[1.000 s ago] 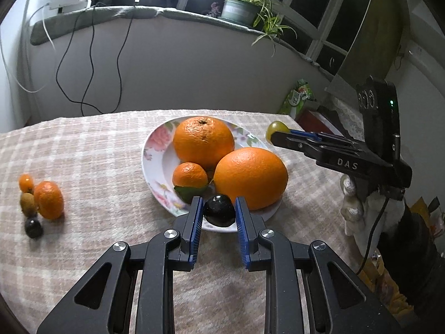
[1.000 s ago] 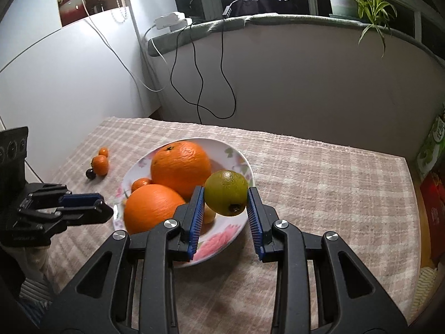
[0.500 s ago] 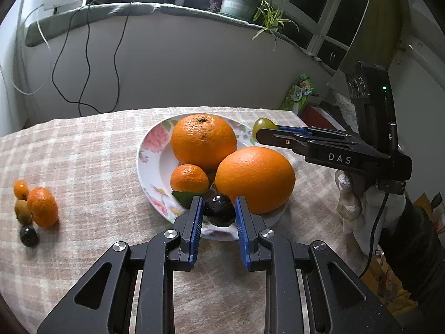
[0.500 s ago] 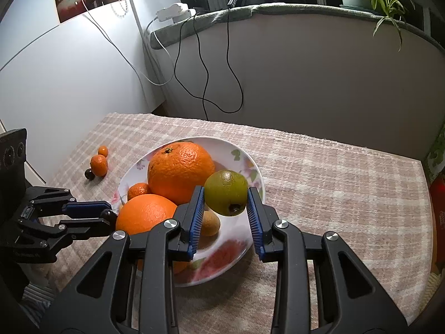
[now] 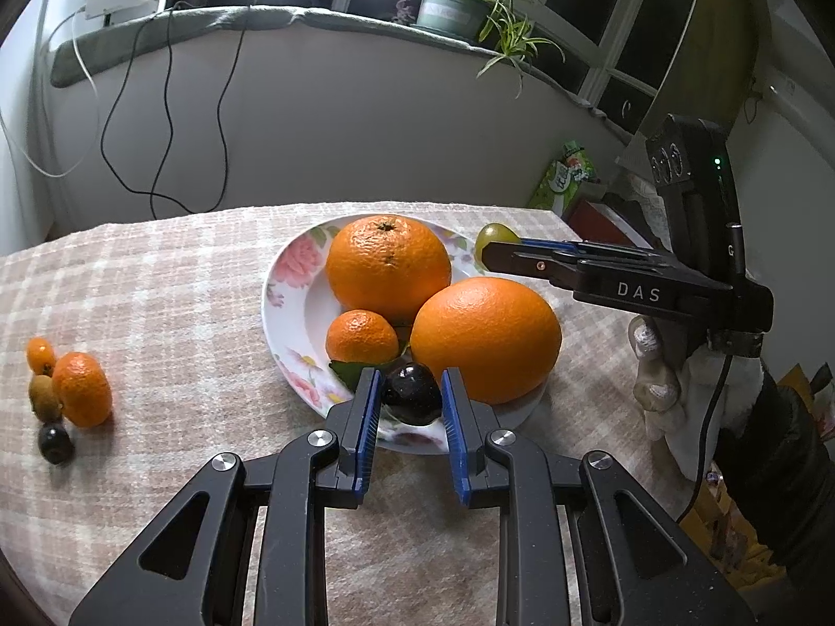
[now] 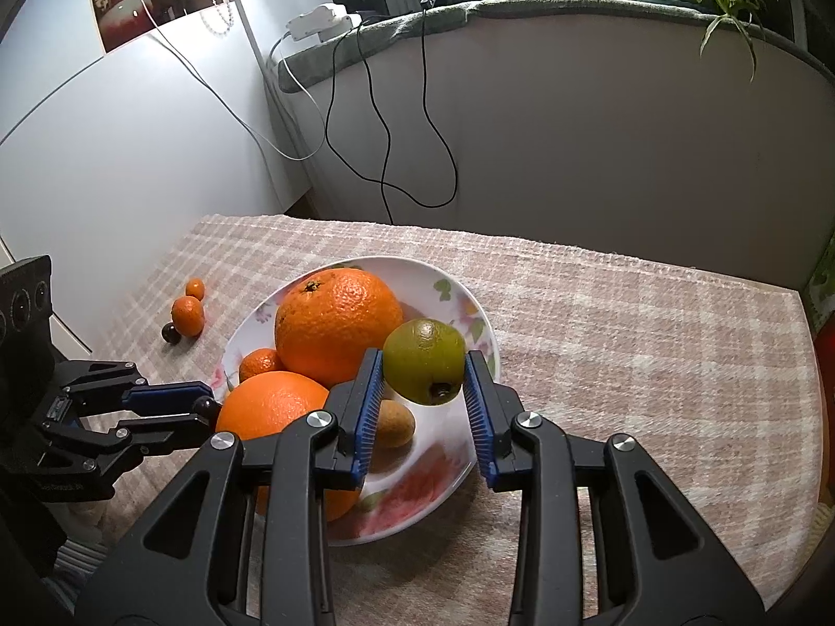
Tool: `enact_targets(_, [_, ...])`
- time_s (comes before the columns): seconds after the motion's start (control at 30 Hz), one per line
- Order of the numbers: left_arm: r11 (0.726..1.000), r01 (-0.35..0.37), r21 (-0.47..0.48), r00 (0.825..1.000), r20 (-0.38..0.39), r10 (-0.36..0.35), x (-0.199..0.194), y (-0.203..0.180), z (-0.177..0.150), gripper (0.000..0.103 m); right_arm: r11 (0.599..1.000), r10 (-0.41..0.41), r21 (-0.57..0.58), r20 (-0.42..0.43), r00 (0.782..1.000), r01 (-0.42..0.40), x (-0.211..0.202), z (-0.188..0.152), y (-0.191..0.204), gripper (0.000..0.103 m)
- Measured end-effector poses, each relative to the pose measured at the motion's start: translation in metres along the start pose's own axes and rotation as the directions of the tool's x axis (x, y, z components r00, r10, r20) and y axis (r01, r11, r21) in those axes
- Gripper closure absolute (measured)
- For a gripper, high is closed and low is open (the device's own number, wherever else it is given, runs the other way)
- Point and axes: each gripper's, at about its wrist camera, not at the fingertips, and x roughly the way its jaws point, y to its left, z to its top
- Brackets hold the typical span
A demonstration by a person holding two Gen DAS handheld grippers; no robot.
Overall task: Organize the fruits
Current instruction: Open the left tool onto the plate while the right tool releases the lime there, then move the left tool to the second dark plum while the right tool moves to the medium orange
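Observation:
A flowered white plate (image 5: 292,308) (image 6: 469,308) on the checked cloth carries two big oranges (image 5: 389,261) (image 5: 485,336), a small mandarin (image 5: 360,336) and a brown kiwi-like fruit (image 6: 394,422). My left gripper (image 5: 409,396) is shut on a dark plum (image 5: 412,394) at the plate's near rim. My right gripper (image 6: 425,365) is shut on a green round fruit (image 6: 425,357) held over the plate's right side; the same green round fruit (image 5: 496,235) shows past the plate in the left wrist view.
Loose on the cloth at the left lie a mandarin (image 5: 81,388), a tiny orange fruit (image 5: 40,354), a kiwi (image 5: 44,396) and a dark plum (image 5: 55,443). Black cables hang down the wall (image 6: 386,156). A potted plant (image 5: 454,10) stands on the ledge.
The right gripper with the green fruit has edged in over the plate; the kiwi-like fruit beneath it has come into fuller view. The left gripper keeps its hold on the plum.

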Motion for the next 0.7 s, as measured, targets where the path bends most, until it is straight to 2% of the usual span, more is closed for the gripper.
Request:
enact_targets(0.07, [1.000, -0.003, 0.001, 1.000, 0.000, 0.003, 0.000, 0.000, 0.000, 0.080, 1.000, 0.004, 0.001, -0.002, 1.000, -0.004, 0.001, 0.000, 0.000, 0.070])
enact_targets(0.13, [1.000, -0.008, 0.005, 1.000, -0.001, 0.008, 0.000, -0.001, 0.000, 0.074, 1.000, 0.002, 0.002, -0.001, 1.000, -0.002, 0.001, 0.001, 0.000, 0.069])
enact_targets(0.17, [1.000, -0.008, 0.006, 1.000, 0.001, 0.008, 0.000, -0.001, 0.000, 0.068, 1.000, 0.004, 0.003, -0.002, 1.000, -0.004, 0.001, 0.001, -0.001, 0.069])
enact_targets(0.2, [1.000, -0.005, 0.005, 1.000, 0.001, 0.005, 0.000, -0.001, 0.000, 0.067, 1.000, 0.007, 0.007, -0.004, 1.000, -0.007, 0.001, 0.001, -0.001, 0.068])
enact_targets(0.27, [1.000, -0.005, 0.010, 1.000, 0.002, 0.005, 0.000, -0.002, 0.000, 0.067, 1.000, 0.011, 0.015, -0.001, 1.000, -0.011, 0.000, 0.002, -0.002, 0.061])
enact_targets(0.3, [1.000, -0.005, 0.012, 1.000, 0.002, 0.005, 0.000, -0.003, 0.000, 0.066, 1.000, 0.009, 0.019, 0.008, 1.000, -0.009, -0.001, 0.002, -0.002, 0.049])
enact_targets(0.33, [1.000, -0.006, 0.014, 1.000, 0.001, 0.006, 0.000, -0.003, 0.000, 0.065, 1.000, 0.009, 0.021, 0.015, 1.000, -0.009, -0.003, 0.002, -0.002, 0.042])
enact_targets(0.47, [1.000, -0.008, 0.008, 1.000, 0.002, 0.008, -0.001, -0.002, 0.000, 0.061, 1.000, 0.011, 0.029, 0.031, 0.999, -0.012, -0.008, 0.006, -0.002, 0.037])
enact_targets(0.5, [1.000, -0.008, 0.008, 1.000, 0.002, 0.008, -0.001, -0.002, 0.000, 0.060, 0.999, 0.009, 0.030, 0.035, 0.999, -0.010, -0.009, 0.006, -0.002, 0.031])
enact_targets(0.53, [1.000, -0.008, 0.009, 1.000, 0.002, 0.008, -0.001, -0.002, 0.000, 0.058, 0.999, 0.008, 0.033, 0.041, 0.999, -0.010, -0.010, 0.007, -0.002, 0.026])
enact_targets(0.6, [1.000, -0.011, 0.008, 1.000, 0.006, 0.011, -0.003, -0.002, 0.000, 0.051, 0.999, 0.002, 0.033, 0.051, 0.999, -0.003, -0.013, 0.007, -0.001, 0.021])
enact_targets(0.7, [1.000, -0.013, 0.008, 1.000, 0.010, 0.013, -0.006, -0.003, -0.001, 0.044, 0.999, -0.008, 0.033, 0.061, 0.998, 0.006, -0.017, 0.007, 0.000, 0.015])
